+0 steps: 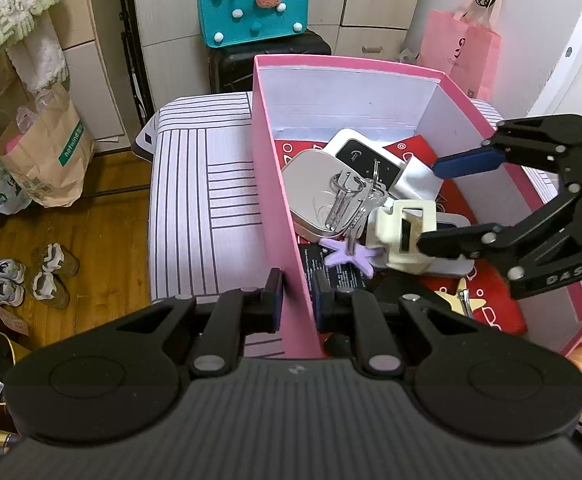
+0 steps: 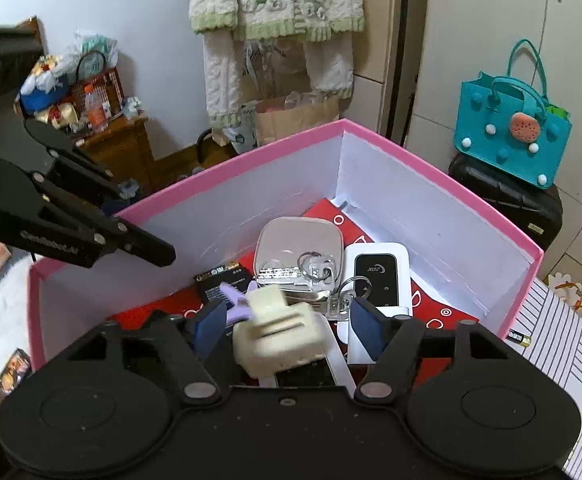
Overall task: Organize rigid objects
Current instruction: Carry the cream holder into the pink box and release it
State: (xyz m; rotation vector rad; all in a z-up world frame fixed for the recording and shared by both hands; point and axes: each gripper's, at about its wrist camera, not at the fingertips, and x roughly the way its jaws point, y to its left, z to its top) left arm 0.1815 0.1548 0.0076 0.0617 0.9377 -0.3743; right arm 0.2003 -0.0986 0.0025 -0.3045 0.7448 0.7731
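Observation:
A pink box (image 1: 271,184) with white inner walls holds several items on a red liner: a silver tin (image 1: 311,196), a clear key ring (image 1: 351,198), a white device with a black face (image 2: 375,276), a purple star (image 1: 347,254) and a black battery pack (image 2: 221,280). My left gripper (image 1: 297,300) is shut on the box's near wall, one pad on each side. My right gripper (image 2: 287,330) hangs inside the box with its jaws apart. A cream plastic block (image 2: 279,328) lies between them, looks blurred, and rests on a white slab; neither pad presses on it.
The box stands on a striped surface (image 1: 203,200), where an AA battery (image 2: 519,336) lies outside the box wall. Behind are a teal felt bag (image 1: 251,4) on a black suitcase (image 1: 267,56) and a pink paper bag (image 1: 459,52). Shoes (image 1: 27,280) sit on the wooden floor at left.

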